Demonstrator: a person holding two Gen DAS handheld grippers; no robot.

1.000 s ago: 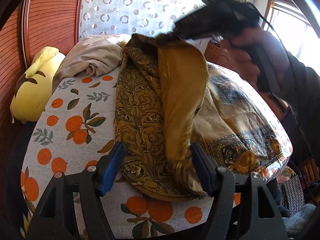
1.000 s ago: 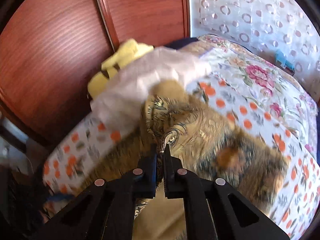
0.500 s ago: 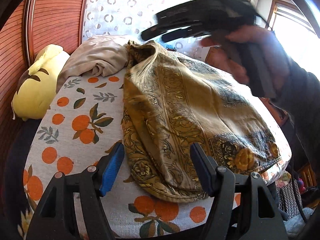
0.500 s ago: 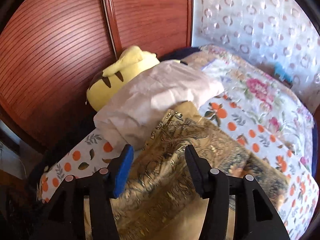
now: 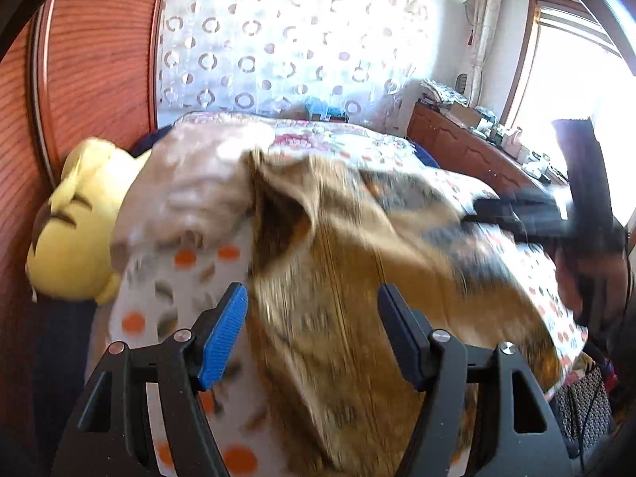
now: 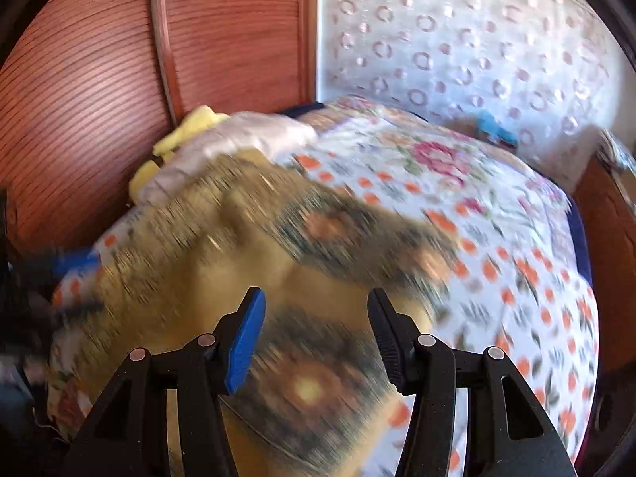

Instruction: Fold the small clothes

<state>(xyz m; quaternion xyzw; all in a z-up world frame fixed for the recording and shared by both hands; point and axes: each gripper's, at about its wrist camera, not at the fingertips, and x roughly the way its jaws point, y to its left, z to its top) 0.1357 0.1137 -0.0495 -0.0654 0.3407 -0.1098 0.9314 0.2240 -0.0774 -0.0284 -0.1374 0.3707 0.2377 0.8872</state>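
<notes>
Looking at the gold cloth [image 5: 357, 278] on the bed [image 6: 497, 206], I see both hand-held grippers, left [image 5: 312, 334] and right [image 6: 316, 338], apart and empty. I should pinch one edge and fold slowly.

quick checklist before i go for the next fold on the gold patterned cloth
1. Right gripper free of cloth: ok, jaws apart after just opening, nothing pinched.
2. Left gripper free: ok, open, nothing pinched.
3. Gold patterned cloth lying on the bed: ok.
4. Cloth flat, without wrinkles: cannot tell, both views blurred.
5. Beige garment apart from the cloth: not ok, their edges meet.
6. Yellow plush toy away from the cloth: ok.
</notes>
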